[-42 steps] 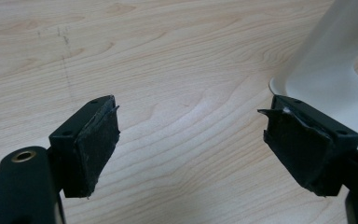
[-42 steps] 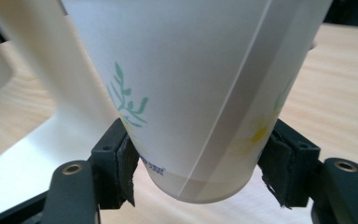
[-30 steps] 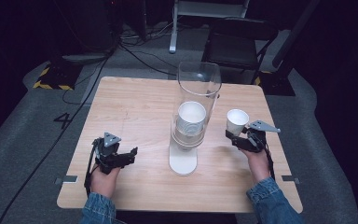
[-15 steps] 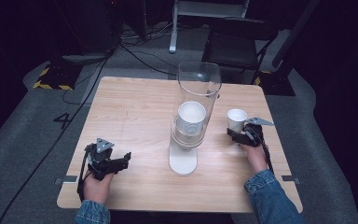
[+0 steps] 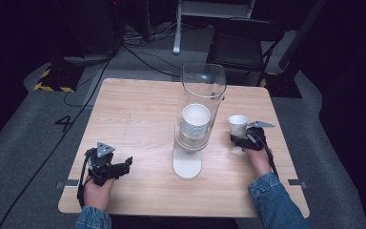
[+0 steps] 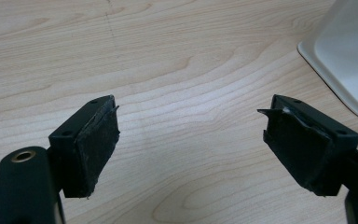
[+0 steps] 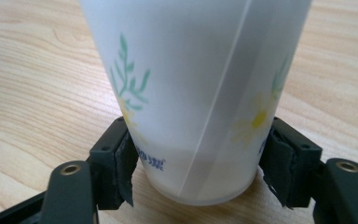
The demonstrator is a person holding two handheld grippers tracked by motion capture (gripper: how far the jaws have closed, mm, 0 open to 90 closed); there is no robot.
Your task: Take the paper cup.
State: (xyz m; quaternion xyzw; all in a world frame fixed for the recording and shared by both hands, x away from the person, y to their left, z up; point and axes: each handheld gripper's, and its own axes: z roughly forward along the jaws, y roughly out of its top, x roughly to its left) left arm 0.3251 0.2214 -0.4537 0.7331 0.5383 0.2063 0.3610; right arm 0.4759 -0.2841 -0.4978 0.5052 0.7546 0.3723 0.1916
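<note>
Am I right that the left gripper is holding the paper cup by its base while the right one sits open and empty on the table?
No, swapped: the right gripper holds the paper cup by its base, per the right gripper view; the left gripper is open and empty over the table.

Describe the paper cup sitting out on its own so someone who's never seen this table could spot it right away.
Start at the tall clear tube standing on a white base mid-table, with a stack of cups inside. Look to its right, toward the table's edge: one small white paper cup stands upright there between the jaws of the right gripper. Unlike the stacked cups, it stands outside the tube, printed with green sprigs and a yellow flower.
</note>
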